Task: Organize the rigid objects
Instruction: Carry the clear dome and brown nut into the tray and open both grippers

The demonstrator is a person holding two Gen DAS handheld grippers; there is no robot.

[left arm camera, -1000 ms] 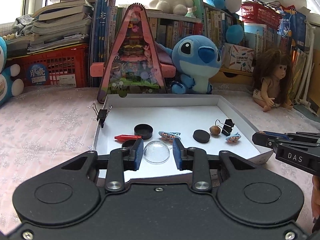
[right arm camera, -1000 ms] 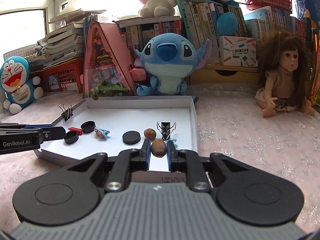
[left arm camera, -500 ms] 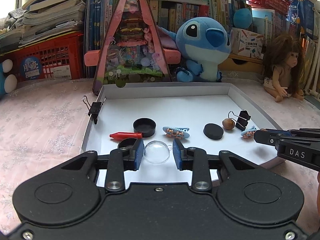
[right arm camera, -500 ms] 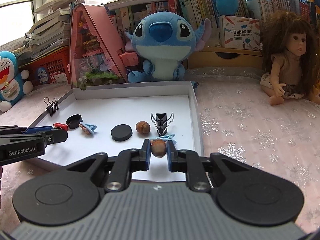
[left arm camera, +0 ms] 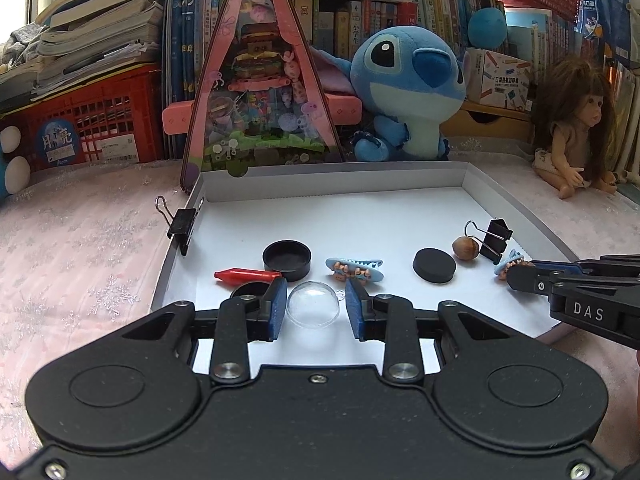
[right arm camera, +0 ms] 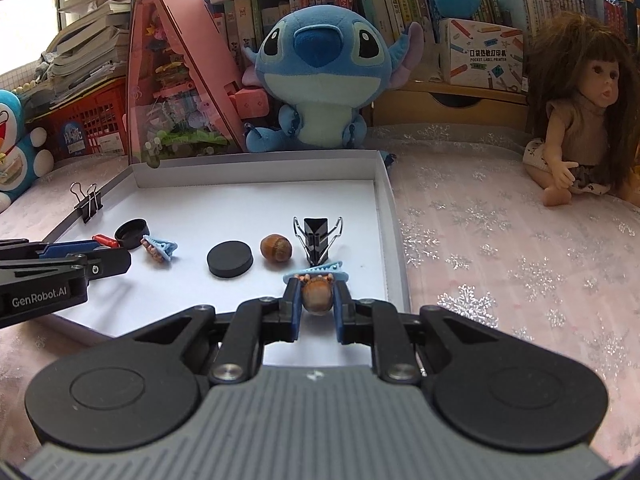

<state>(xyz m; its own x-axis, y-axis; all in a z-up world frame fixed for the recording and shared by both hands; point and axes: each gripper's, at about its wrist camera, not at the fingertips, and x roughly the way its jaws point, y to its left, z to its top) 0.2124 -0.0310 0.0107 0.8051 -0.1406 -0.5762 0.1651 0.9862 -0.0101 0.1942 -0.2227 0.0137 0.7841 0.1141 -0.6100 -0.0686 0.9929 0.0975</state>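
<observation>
My left gripper is shut on a clear plastic dome, held over the near left part of the white tray. My right gripper is shut on a brown nut over the tray's near right part, just before a blue hair clip. Lying in the tray are a red crayon, a black cap, a second blue hair clip, a black disc, another nut and a black binder clip.
A binder clip is clamped on the tray's left wall. Behind the tray stand a pink triangular toy box and a blue plush toy. A doll sits at the right on the pink snowflake cloth. Books and a red crate fill the back.
Both grippers have moved forward and lower over the tray, each keeping its hold. The things in the tray lie as before.
</observation>
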